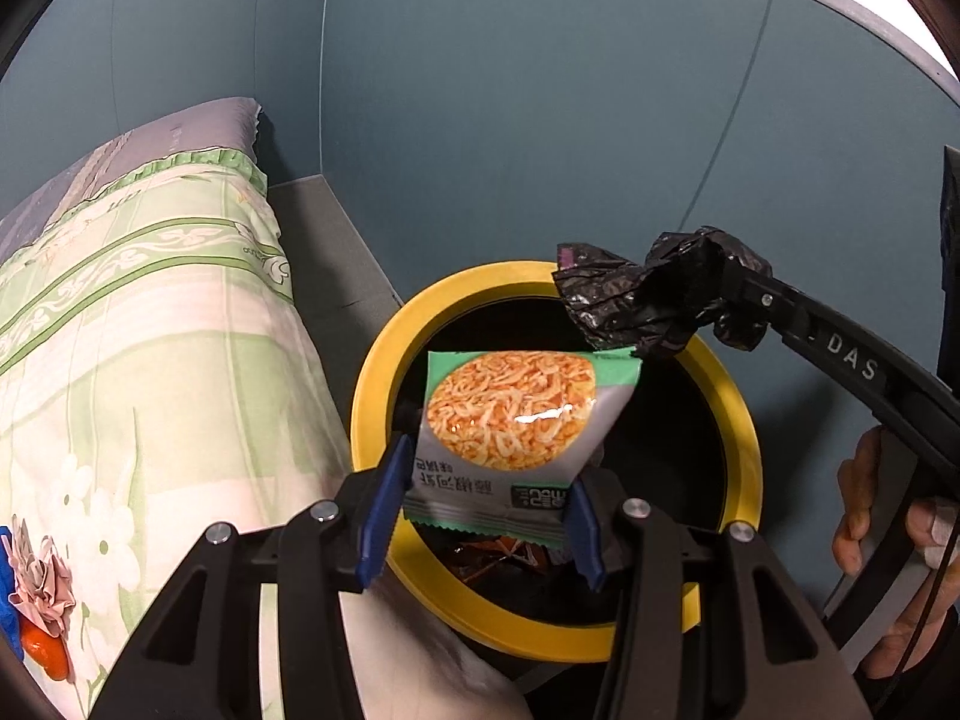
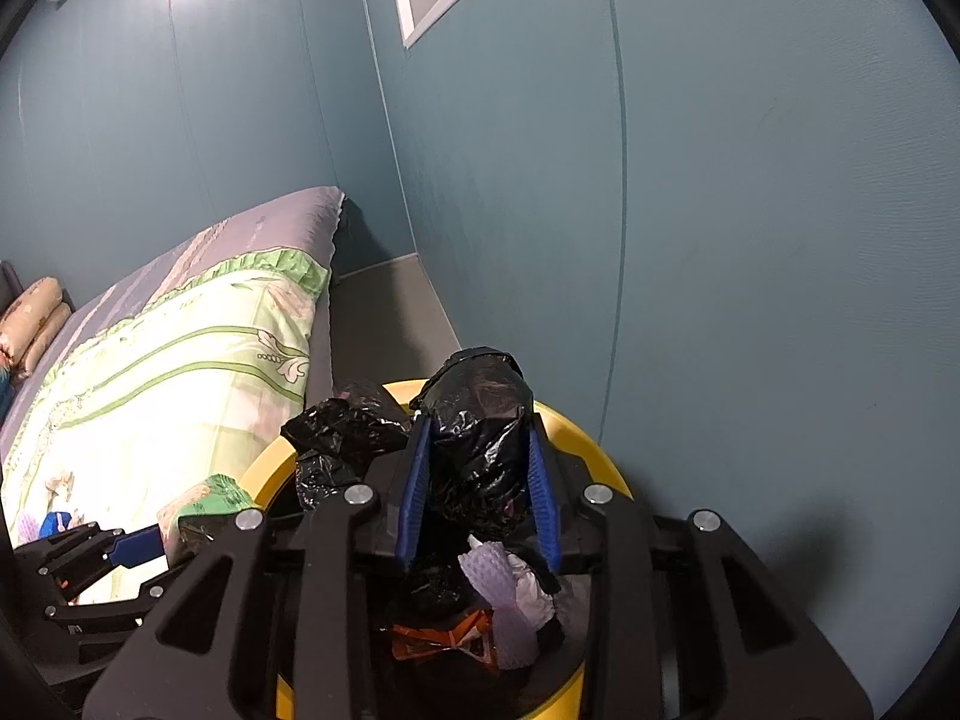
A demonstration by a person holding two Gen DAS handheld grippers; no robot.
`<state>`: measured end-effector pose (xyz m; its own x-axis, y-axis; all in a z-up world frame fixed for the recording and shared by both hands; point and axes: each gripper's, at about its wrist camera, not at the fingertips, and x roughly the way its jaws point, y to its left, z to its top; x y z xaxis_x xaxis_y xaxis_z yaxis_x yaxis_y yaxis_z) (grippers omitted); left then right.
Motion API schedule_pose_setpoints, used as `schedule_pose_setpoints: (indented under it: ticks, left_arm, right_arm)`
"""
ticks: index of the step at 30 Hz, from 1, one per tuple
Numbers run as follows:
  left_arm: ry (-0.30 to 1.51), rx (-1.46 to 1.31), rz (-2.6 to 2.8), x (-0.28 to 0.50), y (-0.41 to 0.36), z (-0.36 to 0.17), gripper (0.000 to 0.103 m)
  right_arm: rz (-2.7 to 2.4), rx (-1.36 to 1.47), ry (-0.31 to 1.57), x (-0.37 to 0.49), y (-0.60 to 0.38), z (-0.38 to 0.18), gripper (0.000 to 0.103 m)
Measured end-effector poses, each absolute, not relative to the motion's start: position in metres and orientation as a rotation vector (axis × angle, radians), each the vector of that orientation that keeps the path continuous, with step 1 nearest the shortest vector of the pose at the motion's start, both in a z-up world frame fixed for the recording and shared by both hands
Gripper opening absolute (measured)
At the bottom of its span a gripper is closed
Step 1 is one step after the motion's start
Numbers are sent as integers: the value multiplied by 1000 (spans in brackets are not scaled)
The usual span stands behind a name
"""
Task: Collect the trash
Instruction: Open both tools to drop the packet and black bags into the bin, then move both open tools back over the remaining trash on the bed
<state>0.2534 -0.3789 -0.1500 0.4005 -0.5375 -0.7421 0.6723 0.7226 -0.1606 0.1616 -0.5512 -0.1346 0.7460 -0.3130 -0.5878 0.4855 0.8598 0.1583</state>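
Both hand-held grippers sit over the yellow-rimmed bin [image 1: 372, 396], so anything let go should drop straight in.

The left hand-held gripper [image 1: 480, 516] has a green snack packet [image 1: 516, 426] between its blue pads, standing up from the fingertips directly above the bin's mouth. The jaws are roughly half open. The right pad looks close to the packet's bottom edge, the left pad seems to stand slightly off it, so whether it is pinched or just slipping free I cannot tell.

The right hand-held gripper [image 2: 480, 480], just ahead and to the right of the left one, has a crumpled black plastic bag [image 2: 480, 444] between its pads, part-way open around the bundle. The grip looks loose; whether it is gripped I cannot tell. The bag hangs over the bin's far rim.

Below both tips the bin already holds an orange wrapper [image 2: 444, 636] and white foam netting [image 2: 504, 588]. The bed [image 1: 150, 312] lies left of the left hand-held gripper.
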Motion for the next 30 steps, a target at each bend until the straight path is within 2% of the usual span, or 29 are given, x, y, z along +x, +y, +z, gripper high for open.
schedule_pose_setpoints:
  ticks: [2, 3, 9, 17, 21, 30]
  left_arm:
    - [863, 166, -772, 255, -379, -149, 59]
    - [861, 157, -773, 255, -378, -149, 61]
    - [852, 131, -772, 252, -370, -142, 67]
    - [822, 84, -726, 263, -337, -125, 67]
    - [782, 54, -672, 268, -300, -105, 73]
    - [671, -25, -506, 271, -194, -55, 82]
  right_arm:
    - [-445, 313, 587, 165, -552, -135, 35]
    - [-447, 314, 591, 166, -552, -136, 38]
    - [-458, 321, 590, 164, -552, -136, 42]
    - [-444, 312, 556, 156, -543, -121, 42]
    - [-397, 289, 511, 153, -525, -104, 47]
    - [-260, 215, 452, 164, -455, -67, 49]
